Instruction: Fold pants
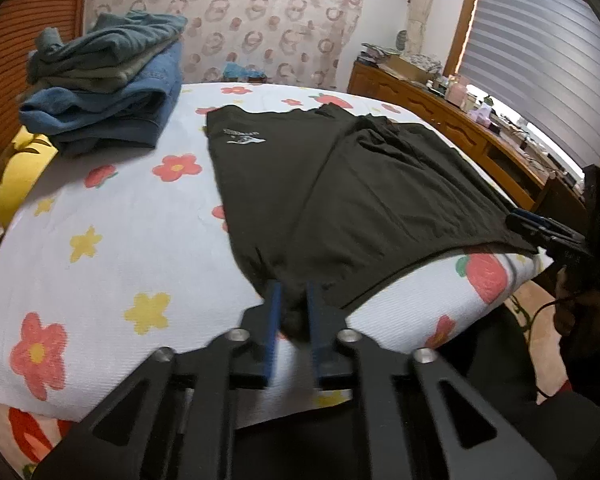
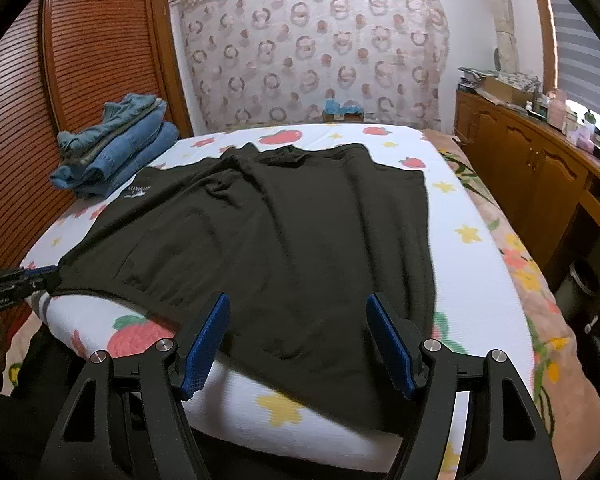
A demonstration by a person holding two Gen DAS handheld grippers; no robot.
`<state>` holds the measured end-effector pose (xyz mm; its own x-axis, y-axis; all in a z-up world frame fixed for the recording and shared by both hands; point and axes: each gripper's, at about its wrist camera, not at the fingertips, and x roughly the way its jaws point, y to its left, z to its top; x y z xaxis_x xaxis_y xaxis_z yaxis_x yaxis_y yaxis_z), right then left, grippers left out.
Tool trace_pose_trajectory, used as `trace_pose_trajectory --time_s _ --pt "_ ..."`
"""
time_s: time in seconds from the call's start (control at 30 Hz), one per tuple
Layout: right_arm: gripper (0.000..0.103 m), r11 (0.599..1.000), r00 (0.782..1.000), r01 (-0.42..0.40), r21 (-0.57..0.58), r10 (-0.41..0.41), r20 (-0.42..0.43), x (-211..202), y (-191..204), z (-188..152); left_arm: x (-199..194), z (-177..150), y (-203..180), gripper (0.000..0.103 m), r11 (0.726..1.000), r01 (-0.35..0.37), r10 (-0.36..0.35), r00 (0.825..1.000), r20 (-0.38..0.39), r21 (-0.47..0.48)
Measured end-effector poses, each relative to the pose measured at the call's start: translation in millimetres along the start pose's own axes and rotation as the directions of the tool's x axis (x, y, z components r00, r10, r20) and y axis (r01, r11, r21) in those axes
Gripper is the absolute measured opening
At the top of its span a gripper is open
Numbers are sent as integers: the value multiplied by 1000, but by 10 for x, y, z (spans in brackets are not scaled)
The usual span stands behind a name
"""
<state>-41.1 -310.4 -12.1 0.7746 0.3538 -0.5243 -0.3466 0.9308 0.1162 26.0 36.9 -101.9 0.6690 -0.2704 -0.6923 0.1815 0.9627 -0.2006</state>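
left gripper [image 1: 293, 300] pinching pants [image 1: 340, 184], right gripper [image 2: 298, 320] agape

Bare bedspread [image 1: 112, 220] lies open left of the pants [image 1: 340, 184]; stacked clothes [image 1: 108, 92] block the far-left corner.

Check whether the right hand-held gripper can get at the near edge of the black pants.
Probably yes: the right hand-held gripper is open astride the black pants at the near edge, with nothing in between.
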Motion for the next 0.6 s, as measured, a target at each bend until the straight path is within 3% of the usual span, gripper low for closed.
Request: trace_pose_trajectory --time_s 0.2,0.37,0.6 --pt "72 1000 1000 -5 -22 4 -14 -18 -85 -31 -95 158 -122 6 998 59 -60 998 33 30" --pt "61 1000 1000 -9 -25 8 -7 -82 -148 -28 -109 411 -343 6 991 103 -107 993 52 82" --pt "59 1000 1000 8 -8 -9 -7 -129 -256 -50 -45 779 -726 6 971 162 -176 982 67 176"
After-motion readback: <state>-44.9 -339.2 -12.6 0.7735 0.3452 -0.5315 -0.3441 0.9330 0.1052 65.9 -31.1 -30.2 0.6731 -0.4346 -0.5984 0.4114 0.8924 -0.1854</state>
